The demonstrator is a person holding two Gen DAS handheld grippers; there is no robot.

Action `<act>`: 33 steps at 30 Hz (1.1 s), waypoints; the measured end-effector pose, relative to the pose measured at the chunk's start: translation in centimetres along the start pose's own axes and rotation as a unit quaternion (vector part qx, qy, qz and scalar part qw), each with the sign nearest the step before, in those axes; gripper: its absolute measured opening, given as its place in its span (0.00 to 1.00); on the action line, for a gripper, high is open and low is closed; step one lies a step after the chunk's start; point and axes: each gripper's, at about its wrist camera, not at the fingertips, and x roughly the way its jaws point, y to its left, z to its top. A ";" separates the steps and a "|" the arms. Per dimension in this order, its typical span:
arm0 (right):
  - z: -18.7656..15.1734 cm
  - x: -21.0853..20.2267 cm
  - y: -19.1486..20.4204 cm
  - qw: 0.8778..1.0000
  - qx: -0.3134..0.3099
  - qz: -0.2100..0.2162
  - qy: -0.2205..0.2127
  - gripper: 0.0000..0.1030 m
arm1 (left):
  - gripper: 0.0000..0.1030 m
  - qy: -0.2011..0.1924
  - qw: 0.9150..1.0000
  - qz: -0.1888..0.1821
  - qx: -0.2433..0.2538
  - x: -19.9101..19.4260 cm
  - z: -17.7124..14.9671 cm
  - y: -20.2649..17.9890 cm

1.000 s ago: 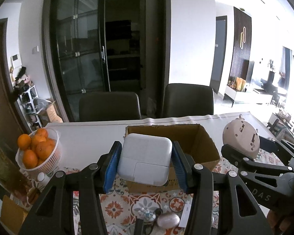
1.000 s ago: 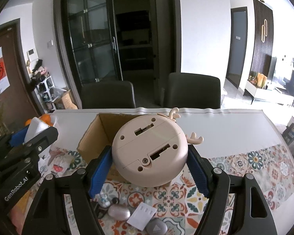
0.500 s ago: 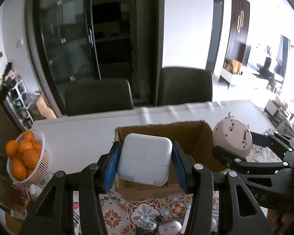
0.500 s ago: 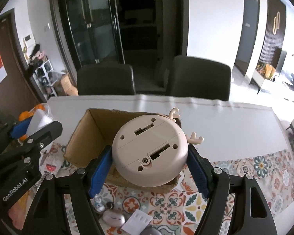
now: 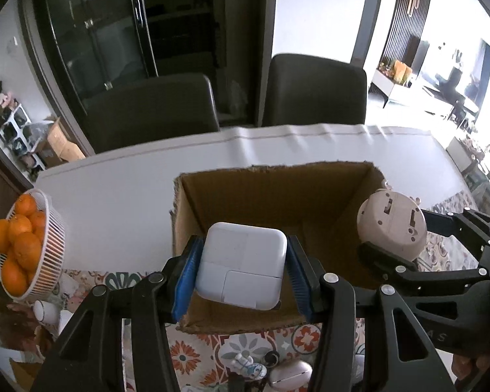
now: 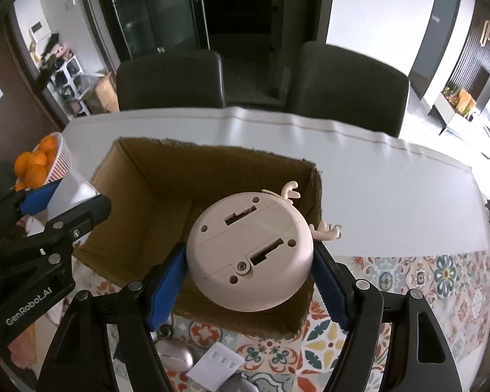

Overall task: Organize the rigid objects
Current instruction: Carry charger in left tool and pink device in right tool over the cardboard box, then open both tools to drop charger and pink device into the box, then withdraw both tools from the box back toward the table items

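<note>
Worktop carrying cardboard box point(image 5: 268, 196) — left hand-held gripper point(image 5: 241, 272) clamping white charger point(image 5: 241, 264), right hand-held gripper point(image 6: 250, 274) gripping pink clock point(image 6: 250, 254), both hovering over it.

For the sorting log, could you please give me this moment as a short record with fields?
left gripper: shut on the white power adapter, held over the box
right gripper: shut on the round pink clock, back side facing the camera, antlers at its far edge
cardboard box: open on top, nothing visible inside
basket of oranges: on the table, left of the box
near edge of table: small items, including a pink oval case, on the patterned cloth
</note>
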 end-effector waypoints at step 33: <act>-4.7 -6.5 1.0 0.993 0.015 -0.081 -0.088 0.77 | 1.00 -0.083 0.985 0.147 -0.035 -8.3 -6.0 0.0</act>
